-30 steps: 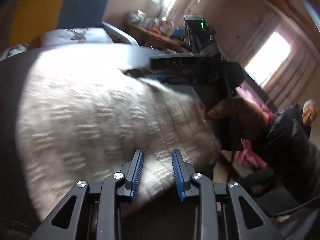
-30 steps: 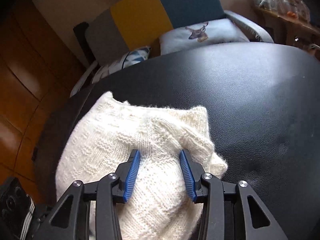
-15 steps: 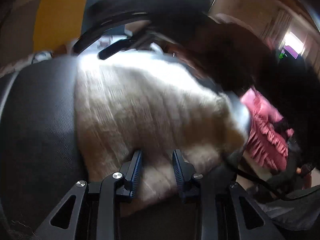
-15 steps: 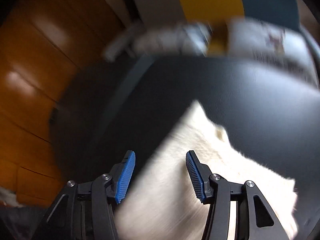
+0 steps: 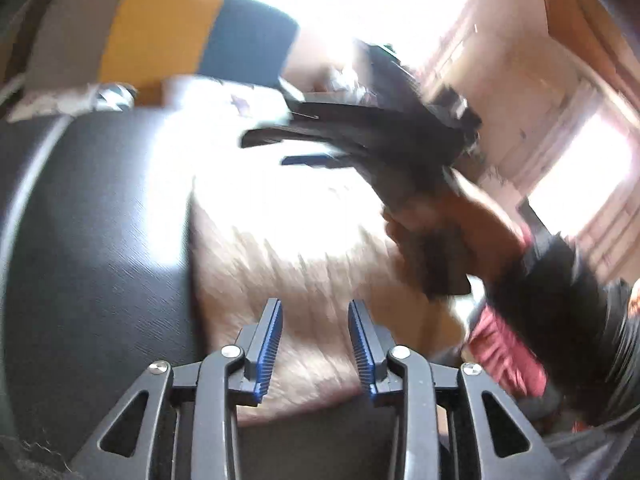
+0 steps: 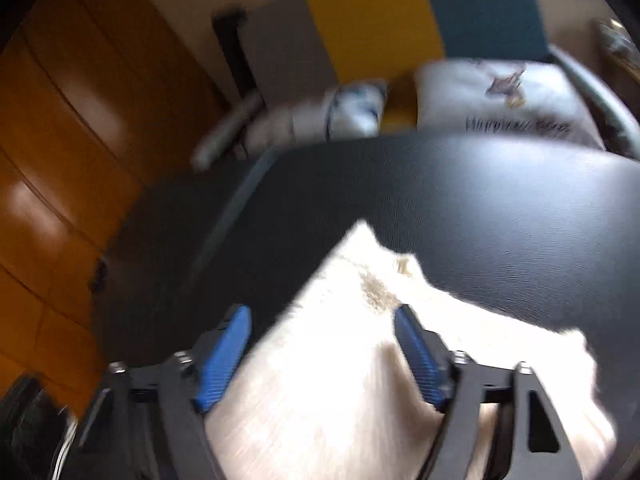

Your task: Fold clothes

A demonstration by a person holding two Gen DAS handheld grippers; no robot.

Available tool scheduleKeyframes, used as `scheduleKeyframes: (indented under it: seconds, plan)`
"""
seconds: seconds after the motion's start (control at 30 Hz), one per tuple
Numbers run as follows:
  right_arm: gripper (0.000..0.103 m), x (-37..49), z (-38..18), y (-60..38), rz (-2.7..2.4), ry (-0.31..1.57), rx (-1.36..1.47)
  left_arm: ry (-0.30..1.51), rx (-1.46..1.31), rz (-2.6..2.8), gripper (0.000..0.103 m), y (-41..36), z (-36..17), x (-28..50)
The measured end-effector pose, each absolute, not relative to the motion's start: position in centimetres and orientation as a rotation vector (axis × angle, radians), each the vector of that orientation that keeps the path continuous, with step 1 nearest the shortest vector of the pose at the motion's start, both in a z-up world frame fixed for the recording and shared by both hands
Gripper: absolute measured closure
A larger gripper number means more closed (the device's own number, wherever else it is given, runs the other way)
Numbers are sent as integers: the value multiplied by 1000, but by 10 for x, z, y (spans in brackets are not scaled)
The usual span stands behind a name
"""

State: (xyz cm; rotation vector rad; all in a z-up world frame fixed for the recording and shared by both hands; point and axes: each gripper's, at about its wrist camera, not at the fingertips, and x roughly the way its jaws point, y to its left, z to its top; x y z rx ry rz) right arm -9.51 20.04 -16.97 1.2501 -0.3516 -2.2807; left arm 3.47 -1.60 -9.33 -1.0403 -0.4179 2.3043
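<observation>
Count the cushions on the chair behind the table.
2: a deer-print cushion on the seat's right, a smaller blue-patterned one left of it. More may be hidden behind the table.

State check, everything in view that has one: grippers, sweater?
Left gripper: open, empty, over the sweater.
Right gripper: open, empty, over the sweater.
Sweater: white knit, lying bunched on the black table, ungripped.

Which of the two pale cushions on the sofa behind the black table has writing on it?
The larger white cushion on the right, below the sofa's teal panel; it shows a dark line of lettering under a small picture. The smaller cushion with blue markings shows none.
</observation>
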Motion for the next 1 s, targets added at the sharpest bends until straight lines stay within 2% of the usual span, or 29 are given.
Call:
scheduleKeyframes:
  seconds: [0.03, 0.07, 0.1, 0.2, 0.4, 0.83, 1.0]
  plan:
    - [1, -83, -172, 215, -2285, -405, 1262, -443, -1034, 2312, 56, -23, -91, 32]
    - [0, -70, -174, 230, -2288, -458, 1273, -479, -1056, 2302, 52, -30, -93, 23]
    - [0, -58, -176, 244, -2290, -512, 1284, -518, -1083, 2288, 46, -36, -95, 12]
    - [0, -20, -182, 288, -2291, -675, 1314, -653, -1193, 2229, 44, -56, -107, -22]
    - [0, 52, -195, 370, -2270, -985, 1362, -747, -1267, 2115, 39, -59, -131, -49]
    - [0, 41, -216, 336, -2135, -943, 1382, -823, -1318, 1958, 32, -20, -192, -103]
    - [0, 46, -212, 329, -2179, -895, 1380, -665, -1297, 1990, 28, 4, -186, -98]
